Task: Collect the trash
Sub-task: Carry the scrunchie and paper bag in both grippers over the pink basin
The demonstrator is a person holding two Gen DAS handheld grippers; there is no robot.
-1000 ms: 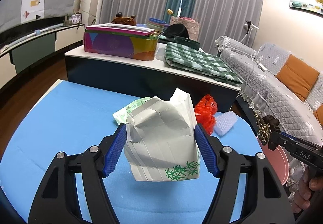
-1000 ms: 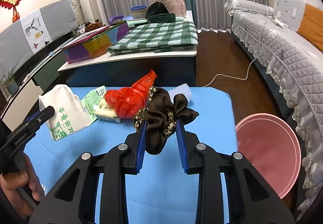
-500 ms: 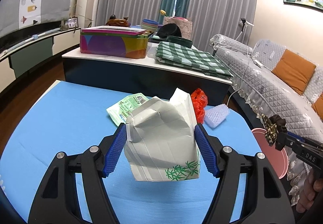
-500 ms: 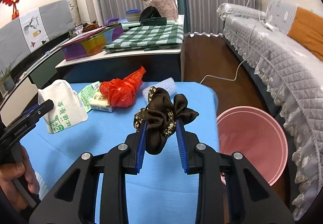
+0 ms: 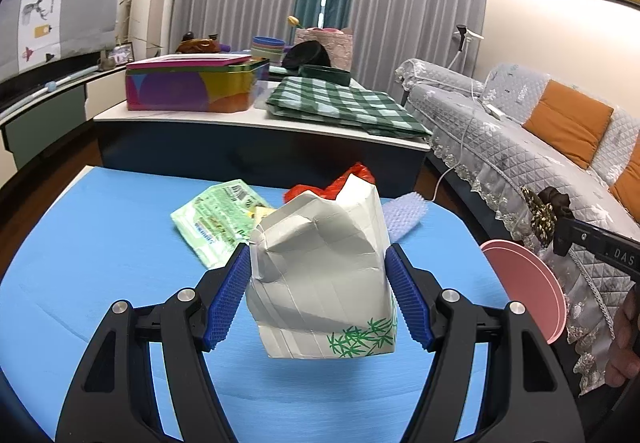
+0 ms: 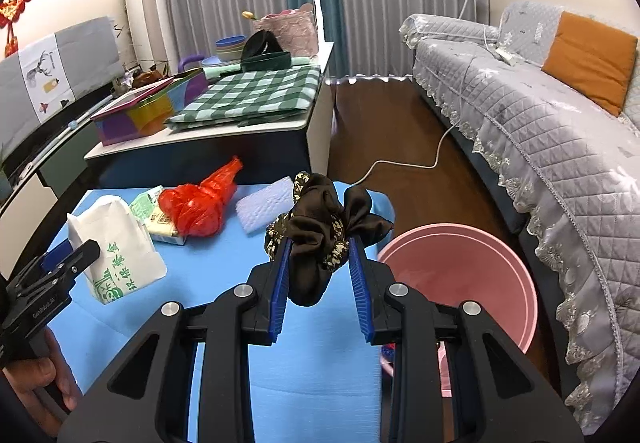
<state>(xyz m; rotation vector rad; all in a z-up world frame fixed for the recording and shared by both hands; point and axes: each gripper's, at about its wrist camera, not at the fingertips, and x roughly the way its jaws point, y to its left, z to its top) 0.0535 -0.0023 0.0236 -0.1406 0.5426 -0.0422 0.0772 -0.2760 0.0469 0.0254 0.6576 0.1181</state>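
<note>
My left gripper [image 5: 318, 283] is shut on a white paper bag [image 5: 324, 275] with green print and holds it above the blue table [image 5: 100, 243]. The bag also shows in the right wrist view [image 6: 116, 243]. My right gripper [image 6: 320, 263] is shut on a dark brown scrunchie [image 6: 320, 231], held near the table's right edge, beside a pink bin [image 6: 460, 275] on the floor. The bin [image 5: 524, 283] and the scrunchie [image 5: 544, 213] also show at the right of the left wrist view.
On the table lie a red plastic bag [image 6: 200, 203], a green wrapper [image 5: 216, 219], a small box [image 6: 162, 229] and a piece of bubble wrap [image 6: 264, 207]. A low table [image 6: 200, 139] with a checked cloth stands behind. A grey sofa [image 6: 540, 147] and a white cable [image 6: 400, 163] are at the right.
Both grippers have moved right with their loads. The scrunchie has come from over the table to its right edge, and the pink bin now shows closer.
</note>
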